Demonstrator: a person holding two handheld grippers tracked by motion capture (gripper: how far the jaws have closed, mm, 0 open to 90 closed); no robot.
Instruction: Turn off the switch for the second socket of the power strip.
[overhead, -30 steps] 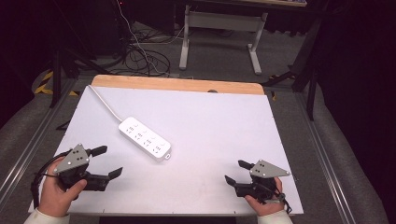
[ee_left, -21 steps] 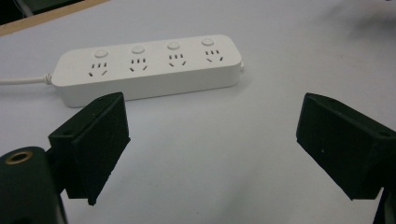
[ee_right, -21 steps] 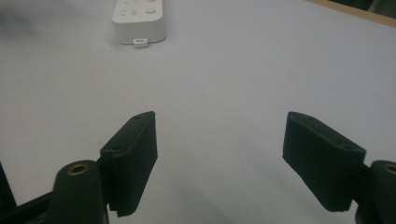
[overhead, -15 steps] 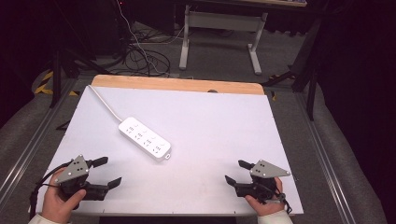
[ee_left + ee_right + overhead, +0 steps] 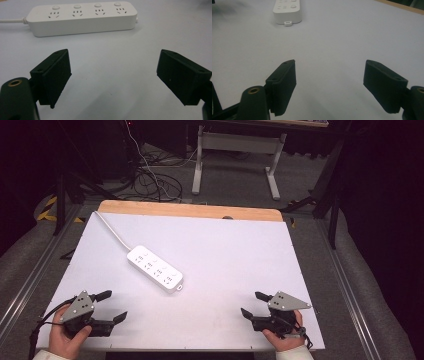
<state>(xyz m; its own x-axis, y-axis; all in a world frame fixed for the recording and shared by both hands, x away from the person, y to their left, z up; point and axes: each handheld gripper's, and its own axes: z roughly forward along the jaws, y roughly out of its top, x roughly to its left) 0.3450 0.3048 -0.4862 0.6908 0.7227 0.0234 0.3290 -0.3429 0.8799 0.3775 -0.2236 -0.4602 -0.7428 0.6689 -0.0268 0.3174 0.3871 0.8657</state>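
Item: white power strip (image 5: 154, 269), lying flat and slantwise on the white table (image 5: 240, 250), cord trailing off toward the far left corner; untouched. Left gripper (image 5: 111, 306) and right gripper (image 5: 252, 304) rest near the table's front edge, well apart from the strip, jaws spread and empty. Progress judged nil: approach and grasp all remain.

A power strip (image 5: 154, 269) lies on the table (image 5: 240, 250), just left of centre, running from 10 o'clock to 4 o'clock. Its cord (image 5: 111, 228) leads off toward the far-left corner at 11 o'clock. The left gripper (image 5: 111, 306) sits at the near-left corner, 7 o'clock of the strip and well apart from it. The right gripper (image 5: 253, 304) sits near the near-right corner, at 5 o'clock.
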